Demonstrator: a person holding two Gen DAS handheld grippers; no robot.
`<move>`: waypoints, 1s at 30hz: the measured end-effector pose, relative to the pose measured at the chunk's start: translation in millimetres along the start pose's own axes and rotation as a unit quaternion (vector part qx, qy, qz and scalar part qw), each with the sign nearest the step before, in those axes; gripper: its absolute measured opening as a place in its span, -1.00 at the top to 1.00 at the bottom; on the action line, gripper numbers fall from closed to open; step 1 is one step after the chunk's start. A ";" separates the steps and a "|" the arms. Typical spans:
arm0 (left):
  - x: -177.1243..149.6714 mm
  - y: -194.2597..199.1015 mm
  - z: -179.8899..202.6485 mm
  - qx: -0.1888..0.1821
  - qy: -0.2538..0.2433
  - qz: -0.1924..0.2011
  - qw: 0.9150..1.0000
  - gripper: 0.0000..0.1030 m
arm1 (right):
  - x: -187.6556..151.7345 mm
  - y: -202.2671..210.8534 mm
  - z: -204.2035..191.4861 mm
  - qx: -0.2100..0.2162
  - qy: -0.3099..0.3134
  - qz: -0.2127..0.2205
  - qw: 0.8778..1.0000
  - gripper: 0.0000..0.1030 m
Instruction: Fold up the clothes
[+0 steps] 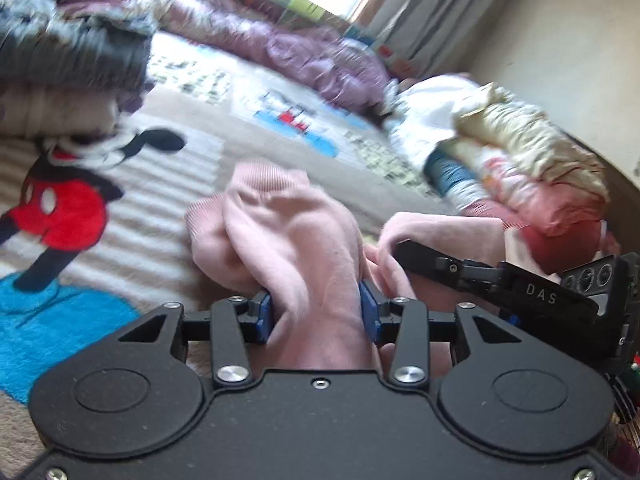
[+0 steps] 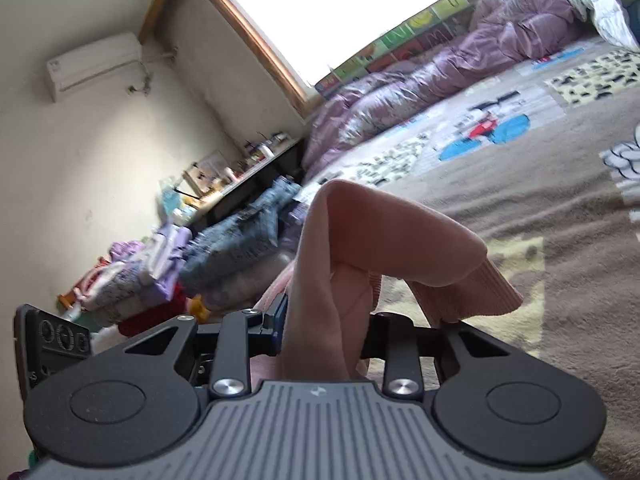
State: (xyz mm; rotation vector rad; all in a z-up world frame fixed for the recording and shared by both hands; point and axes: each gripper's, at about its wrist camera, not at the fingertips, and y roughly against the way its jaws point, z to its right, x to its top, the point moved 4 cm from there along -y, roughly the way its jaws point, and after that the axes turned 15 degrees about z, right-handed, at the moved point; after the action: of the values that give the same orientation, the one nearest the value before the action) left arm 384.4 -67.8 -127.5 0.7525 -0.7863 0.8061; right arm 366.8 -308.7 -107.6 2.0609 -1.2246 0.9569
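Pale pink garment [image 1: 280,216], beige cartoon-print blanket [image 1: 168,184], purple quilt [image 2: 420,80]

A brown blanket [image 1: 192,184] with a cartoon mouse [image 1: 64,208] covers the bed. A purple duvet [image 2: 420,84] lies bunched along the far edge under a bright window [image 2: 340,12]. An air conditioner [image 2: 94,65] sits high on the wall, above a cluttered shelf [image 2: 240,168].

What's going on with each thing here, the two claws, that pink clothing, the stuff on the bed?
Left gripper: jaws around a bunch of the pink garment.
Right gripper: jaws closed on the same pink garment, lifted off the blanket.
Pink garment: bunched, not yet folded.
Purple quilt: crumpled along the wall.
Clothes pile: heaped, unfolded.
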 end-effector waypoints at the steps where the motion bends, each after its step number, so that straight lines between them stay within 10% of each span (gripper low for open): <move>1: -0.7 -0.9 -2.9 0.004 0.003 -0.006 1.000 -0.41 | -2.5 -1.9 2.7 -0.016 0.003 -0.007 1.000 0.17; 9: 20.8 20.7 -18.1 0.024 0.012 0.020 0.999 -0.50 | 9.7 36.0 8.7 -0.058 -0.005 0.010 0.998 -0.48; 20: 23.1 7.6 -26.1 0.021 0.017 0.011 1.000 -0.42 | 16.4 52.2 27.7 -0.076 -0.014 0.053 0.996 -0.29; 30: 23.1 -19.9 -31.8 0.028 -0.016 0.002 0.999 0.29 | 7.8 32.3 16.9 -0.070 0.014 0.055 0.996 0.11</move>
State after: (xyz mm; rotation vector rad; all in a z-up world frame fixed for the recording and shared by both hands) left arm 421.4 -43.9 -129.5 0.8153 -0.7966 0.8236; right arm 345.5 -339.1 -108.1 1.8821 -1.3633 0.9175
